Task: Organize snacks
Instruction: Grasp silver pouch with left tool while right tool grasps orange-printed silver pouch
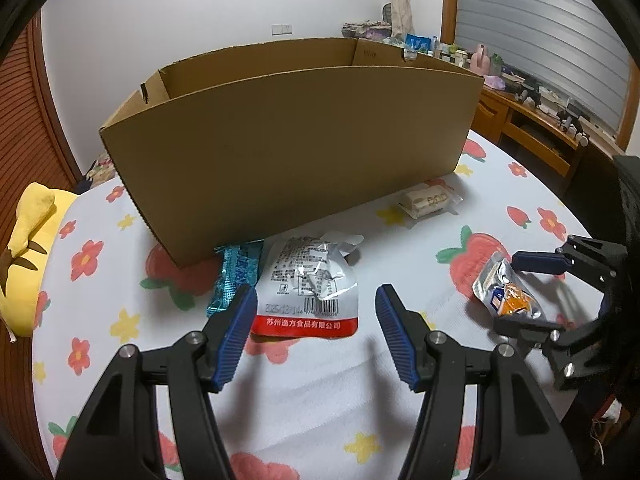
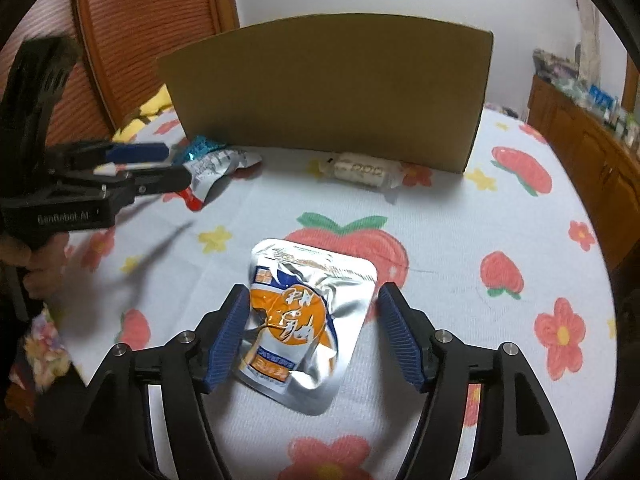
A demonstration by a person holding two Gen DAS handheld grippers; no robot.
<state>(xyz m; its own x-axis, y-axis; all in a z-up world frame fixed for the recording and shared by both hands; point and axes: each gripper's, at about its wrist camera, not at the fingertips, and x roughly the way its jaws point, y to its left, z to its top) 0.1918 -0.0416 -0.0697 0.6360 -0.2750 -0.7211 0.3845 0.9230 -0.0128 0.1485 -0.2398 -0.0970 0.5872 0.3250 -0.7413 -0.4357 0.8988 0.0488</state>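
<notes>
Right wrist view puts your right gripper [image 2: 310,330] astride the orange foil pouch [image 2: 304,320], jaws spread with the pouch between them; the left pad looks to brush its edge, the right pad stands clear, so nothing is gripped yet. The pouch lies flat on the strawberry-print cloth [image 2: 460,240], with the cardboard box [image 2: 328,92] well ahead. It looks light, crinkly and slick, likely to slide or buckle, so close across its middle. Your left gripper [image 1: 316,312] is also spread and empty, with the white and red snack bag [image 1: 308,284] just ahead, a blue wrapper [image 1: 234,276] just left of it.
</notes>
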